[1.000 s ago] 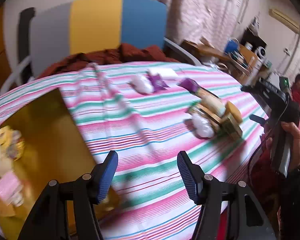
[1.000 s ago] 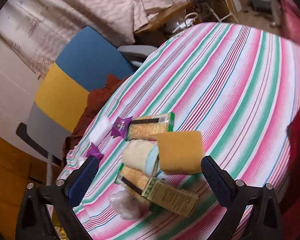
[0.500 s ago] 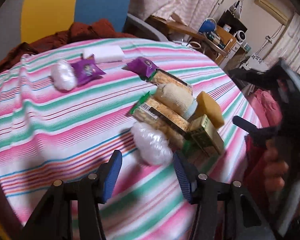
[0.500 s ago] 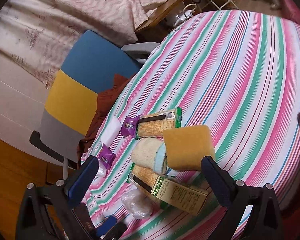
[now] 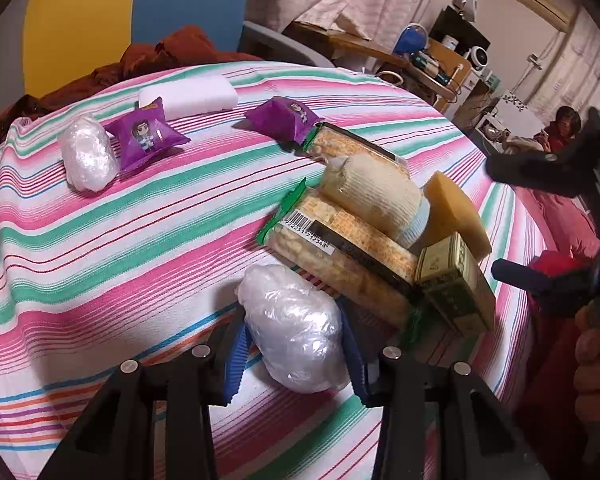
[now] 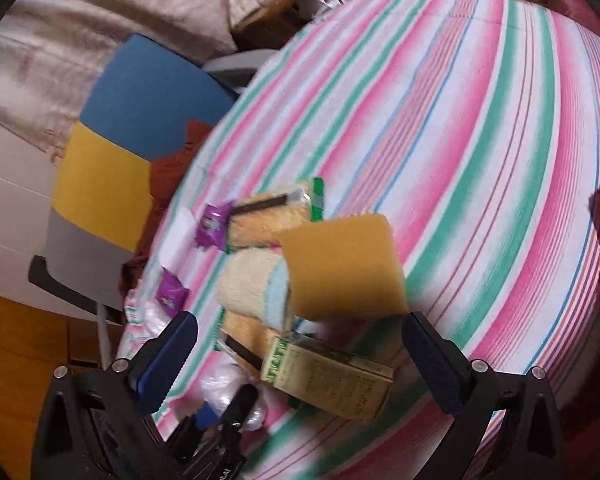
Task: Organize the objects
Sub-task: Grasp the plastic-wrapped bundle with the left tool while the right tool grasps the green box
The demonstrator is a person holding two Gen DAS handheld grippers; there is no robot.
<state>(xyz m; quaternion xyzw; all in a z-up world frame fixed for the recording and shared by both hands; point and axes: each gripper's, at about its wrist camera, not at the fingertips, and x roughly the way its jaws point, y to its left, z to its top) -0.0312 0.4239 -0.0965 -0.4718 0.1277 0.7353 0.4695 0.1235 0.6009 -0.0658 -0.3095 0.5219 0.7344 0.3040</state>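
Note:
On the striped tablecloth (image 5: 100, 240) a clear-wrapped white bundle (image 5: 296, 320) sits between my left gripper's (image 5: 294, 344) blue pads, which press on both its sides. It lies against a pile: two cracker packs (image 5: 340, 248), a rolled cream cloth (image 5: 372, 196), a yellow sponge (image 5: 456, 212) and a green-gold box (image 5: 452, 288). My right gripper (image 6: 300, 360) hangs wide open over the box (image 6: 328, 380) and sponge (image 6: 344, 264), touching neither. The left wrist view catches it at the right edge, held in a hand (image 5: 592, 364).
Farther back lie a second wrapped bundle (image 5: 86, 154), two purple snack packets (image 5: 144, 136), and a white block (image 5: 188, 94). A blue-and-yellow chair (image 5: 100, 12) with a rust-red garment (image 5: 172, 48) stands behind the table. A seated person (image 5: 564, 120) and cluttered desks (image 5: 420, 60) are at the far right.
My left gripper has swung right from the golden board's side and come down around the near bundle, its fingers narrowing onto it. The right gripper has dropped closer to the pile.

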